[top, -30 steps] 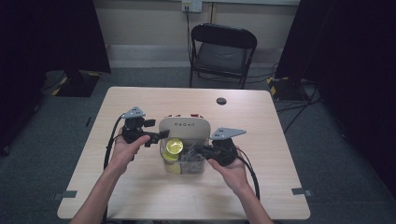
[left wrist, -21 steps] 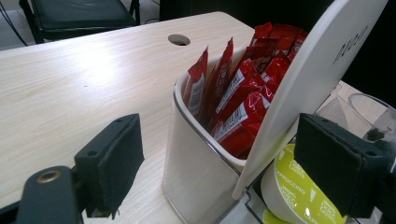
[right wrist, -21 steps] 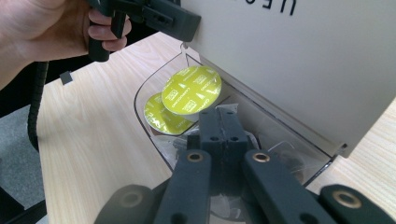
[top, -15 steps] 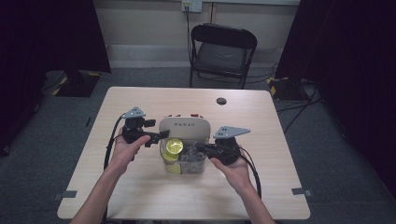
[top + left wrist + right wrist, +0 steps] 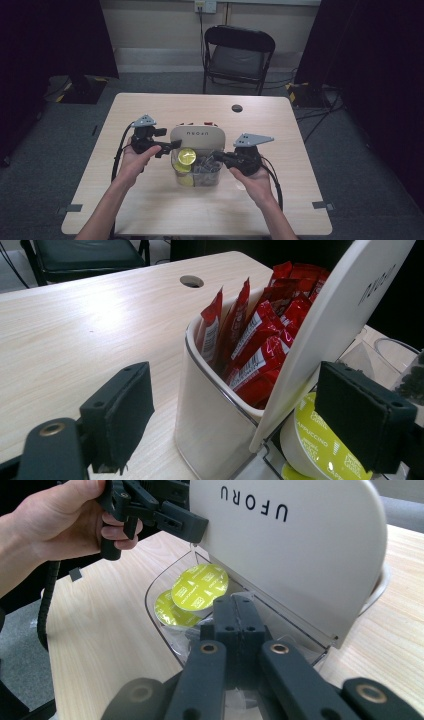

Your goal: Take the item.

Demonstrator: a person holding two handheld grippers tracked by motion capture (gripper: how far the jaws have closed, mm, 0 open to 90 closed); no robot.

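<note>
The left gripper [image 5: 170, 146] is sitting at the left edge of the white lid [image 5: 196, 135]. Its jaws are standing about half open on either side of that edge, with neither pad pressing on it. The lid is a stiff, light plastic panel, so it is likely to swing easily and drop if released; its bare left edge is the best place to grip.

Behind the lid, red sachets [image 5: 260, 340] are standing packed in the white bin. Just in front of and below the lid, green-topped capsules [image 5: 187, 156] are lying in the clear tray [image 5: 200, 184]. They are light and rigid with thin foil tops, so they are best taken by the rim. Beside them, clear packets [image 5: 204, 166] look thin, slippery and easily crumpled.

To the right of the lid, the right gripper [image 5: 217, 156] is poking into the tray, jaws fully together. Whether film is nipped between them I cannot tell.

Compared with a second ago, the left gripper is staying put, while the right one is drifting slightly outward.
</note>
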